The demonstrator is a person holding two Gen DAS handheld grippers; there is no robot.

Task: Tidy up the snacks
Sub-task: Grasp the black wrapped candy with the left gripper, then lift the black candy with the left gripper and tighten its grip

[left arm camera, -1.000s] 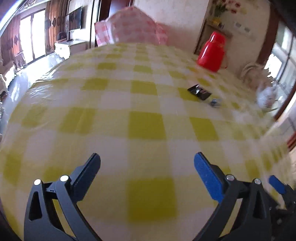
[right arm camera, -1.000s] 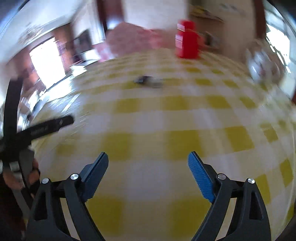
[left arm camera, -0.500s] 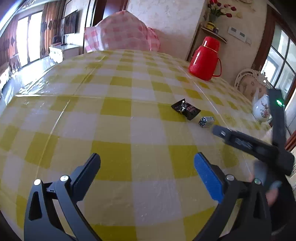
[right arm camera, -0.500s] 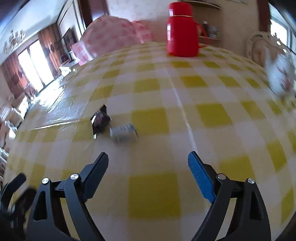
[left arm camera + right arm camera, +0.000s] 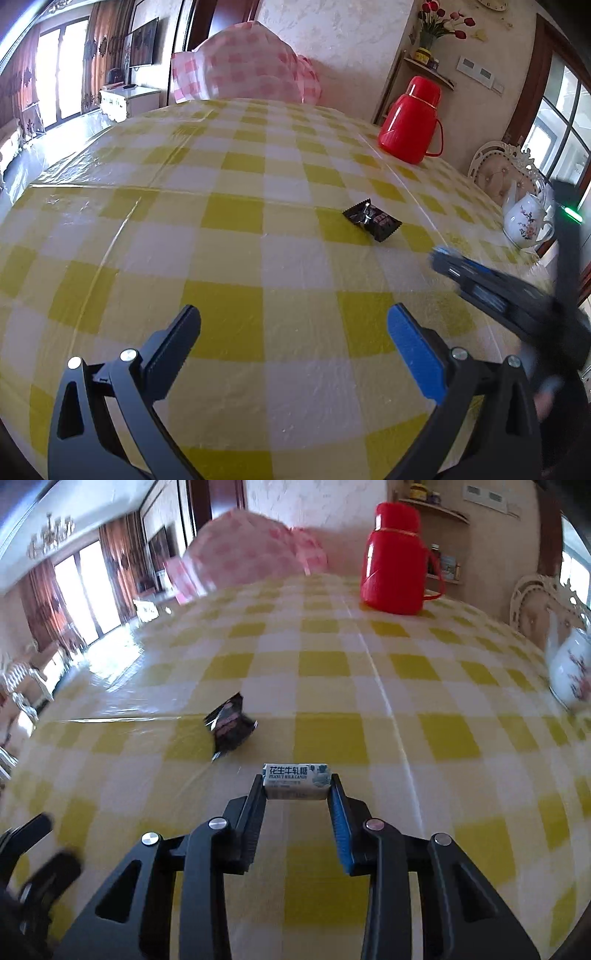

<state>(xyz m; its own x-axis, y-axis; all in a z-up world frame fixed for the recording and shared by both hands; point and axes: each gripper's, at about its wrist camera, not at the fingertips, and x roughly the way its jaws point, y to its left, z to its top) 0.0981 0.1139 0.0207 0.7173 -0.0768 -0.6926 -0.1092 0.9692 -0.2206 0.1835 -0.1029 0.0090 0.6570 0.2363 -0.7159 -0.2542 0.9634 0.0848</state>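
Right tool (image 5: 296, 786) was closing on the milk candy (image 5: 295, 781) between its pads; left tool (image 5: 293, 332) released, dark snack packet (image 5: 372, 219) untouched on table (image 5: 229, 258).

The desk (image 5: 332, 672) wears yellow-and-white checks. The thermos (image 5: 393, 559) is red, one snack wrapper (image 5: 231, 725) black, the candy (image 5: 295, 781) white with blue print.

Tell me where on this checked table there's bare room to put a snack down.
Most of the tablecloth is bare: the wide stretch left of the dark wrapper, back toward the pink cover, and the patch before the left gripper. It is crowded around the candy in the closing right gripper, and near the teapot and red flask.
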